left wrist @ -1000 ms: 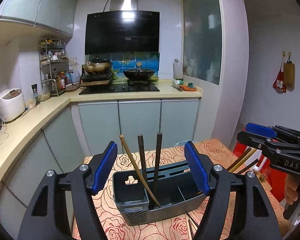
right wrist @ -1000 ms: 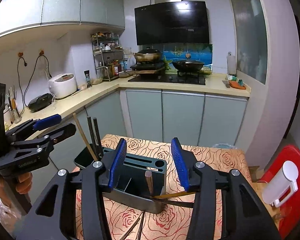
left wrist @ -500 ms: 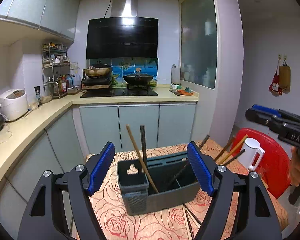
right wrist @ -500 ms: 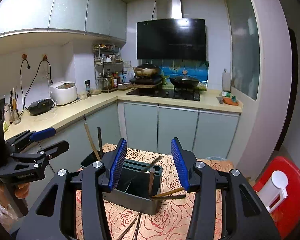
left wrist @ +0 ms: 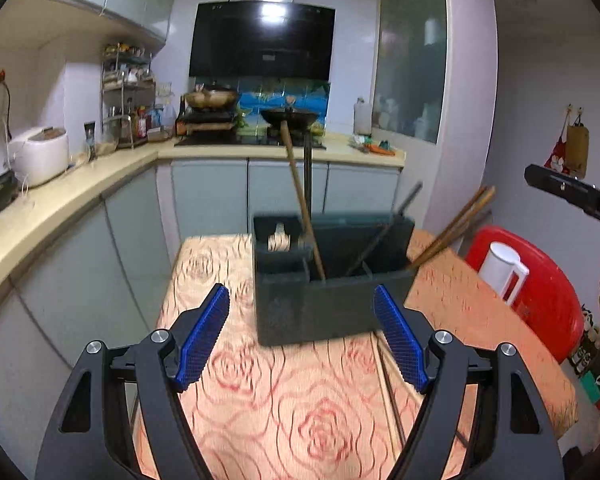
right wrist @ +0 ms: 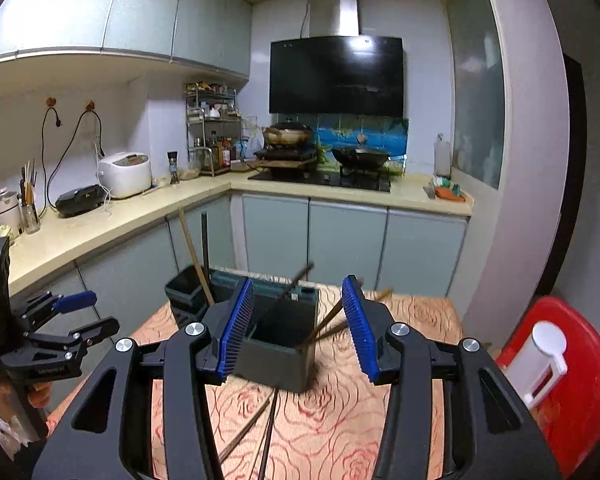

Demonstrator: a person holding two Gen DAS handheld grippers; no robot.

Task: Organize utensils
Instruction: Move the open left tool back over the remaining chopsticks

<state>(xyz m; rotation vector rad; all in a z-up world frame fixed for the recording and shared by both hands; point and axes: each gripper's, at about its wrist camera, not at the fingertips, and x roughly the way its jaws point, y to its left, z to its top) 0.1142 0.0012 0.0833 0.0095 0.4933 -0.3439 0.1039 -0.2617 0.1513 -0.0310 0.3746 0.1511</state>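
Both grippers [left wrist: 302,344] [right wrist: 298,328] have backed off the holder [left wrist: 324,308], jaws apart, empty; table-edge chopsticks [right wrist: 260,428] look light, stiff, slippery: pinch mid-length.

right gripper [right wrist: 298,326] jaws apart | holder [right wrist: 276,344] ahead | chopsticks [right wrist: 260,432] on table [right wrist: 412,320]

Left tool [left wrist: 302,342] and right tool [right wrist: 298,326] both empty, jaws apart.

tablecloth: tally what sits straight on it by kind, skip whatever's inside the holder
utensil holder: 1
loose chopsticks: 2
total: 3
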